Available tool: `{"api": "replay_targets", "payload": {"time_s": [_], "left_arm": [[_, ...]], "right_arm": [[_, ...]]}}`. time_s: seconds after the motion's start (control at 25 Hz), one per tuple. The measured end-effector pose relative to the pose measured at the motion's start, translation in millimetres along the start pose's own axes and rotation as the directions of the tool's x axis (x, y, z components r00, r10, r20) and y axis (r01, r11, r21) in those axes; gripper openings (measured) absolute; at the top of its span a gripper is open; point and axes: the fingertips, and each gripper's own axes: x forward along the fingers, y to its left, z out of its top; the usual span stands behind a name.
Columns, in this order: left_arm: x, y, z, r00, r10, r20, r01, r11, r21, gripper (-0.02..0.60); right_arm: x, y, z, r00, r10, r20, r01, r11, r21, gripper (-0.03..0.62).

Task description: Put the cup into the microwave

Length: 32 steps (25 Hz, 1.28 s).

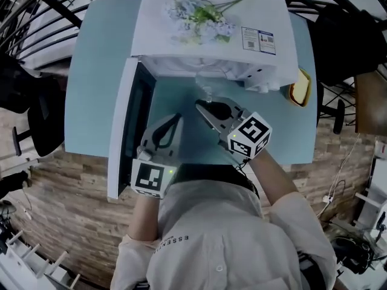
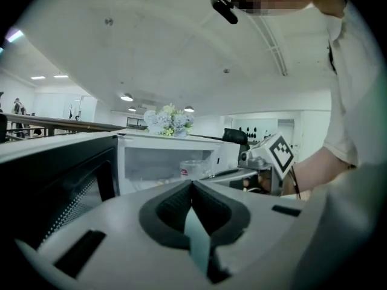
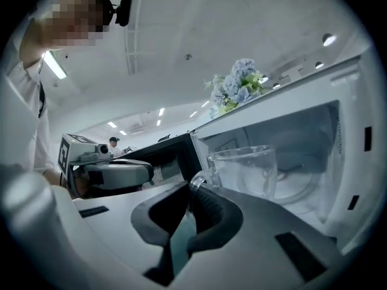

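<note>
Head view, looking steeply down: white microwave (image 1: 158, 38) on a pale blue tabletop (image 1: 97, 83). Its door (image 1: 124, 132) is swung open to the left, dark window facing inward. A bunch of pale blue flowers (image 1: 199, 14) lies on top of the microwave, with a printed label (image 1: 258, 40) near the right edge of the top. A yellow object (image 1: 300, 88) sits on the tabletop just beside the microwave's right side; it is too small to identify.

Right gripper (image 3: 192, 189): jaws closed narrow, clamped on the handle of a clear glass cup (image 3: 248, 171). The cup is upright at the mouth of the open cavity, with the round glass tray (image 3: 305, 189) behind and below it. No view shows whether the cup's base is touching anything.

Left gripper (image 2: 192, 186): jaws pressed together with nothing between them. It hovers over the tabletop in front of the open door, to the left of the right gripper and apart from it, pointing toward the cavity. From its own camera the cup shows inside the frame of the opening.

The person wears a white shirt (image 1: 224, 240), both forearms reaching forward toward the microwave.
</note>
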Motion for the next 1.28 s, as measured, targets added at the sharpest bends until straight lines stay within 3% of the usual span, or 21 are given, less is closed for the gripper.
{"api": "replay_targets", "payload": {"time_s": [0.2,0.56,0.84,1.28], "left_arm": [[11,11,2,1.000,0.016,-0.023,-0.017,0.998,-0.064,0.002],[24,26,-11,0.996,0.066,-0.061,-0.072,0.993,-0.096,0.002],[34,20,-17,0.997,0.052,-0.051,-0.057,0.994,-0.098,0.002],[39,33,-26,0.994,0.098,-0.049,-0.100,0.994,-0.050,0.002]], "right_arm": [[24,-25,-1,1.000,0.023,-0.006,-0.023,1.000,0.011,0.021],[52,-49,-3,0.995,0.099,-0.016,-0.100,0.995,-0.018,0.021],[67,-54,-4,0.987,0.161,0.002,-0.160,0.984,-0.074,0.021],[89,-70,1,0.986,0.163,0.044,-0.158,0.981,-0.109,0.021]]}}
